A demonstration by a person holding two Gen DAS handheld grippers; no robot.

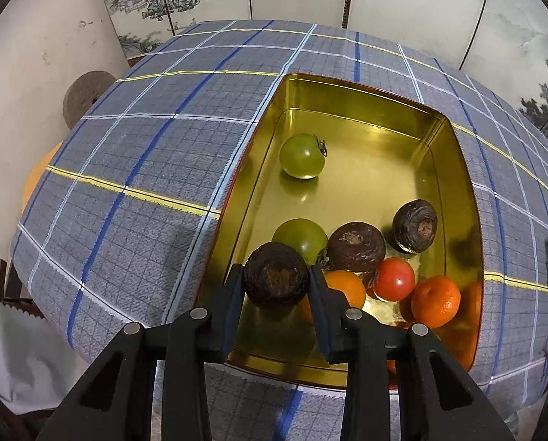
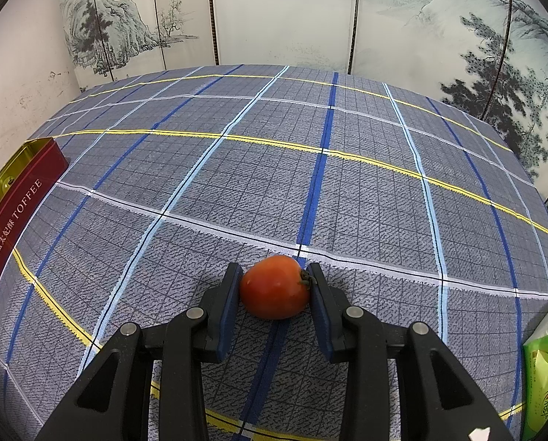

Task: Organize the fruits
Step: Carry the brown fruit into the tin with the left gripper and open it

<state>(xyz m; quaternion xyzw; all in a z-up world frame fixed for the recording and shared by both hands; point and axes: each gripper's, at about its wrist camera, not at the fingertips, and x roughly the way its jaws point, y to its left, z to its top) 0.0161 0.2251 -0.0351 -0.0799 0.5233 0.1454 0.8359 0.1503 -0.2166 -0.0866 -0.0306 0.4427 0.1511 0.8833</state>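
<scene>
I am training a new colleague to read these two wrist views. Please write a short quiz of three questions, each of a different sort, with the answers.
1. True or false: the left hand-held gripper is empty.
2. How many green tomatoes lie in the gold tin? A) one B) two C) four
3. Fill in: the right hand-held gripper is shut on a red ____ that sits on the checked cloth.

Key
1. False: it is shut on a dark brown fruit, held over the near end of the tin.
2. B: one green tomato toward the far end, another behind the held fruit.
3. tomato.
</scene>
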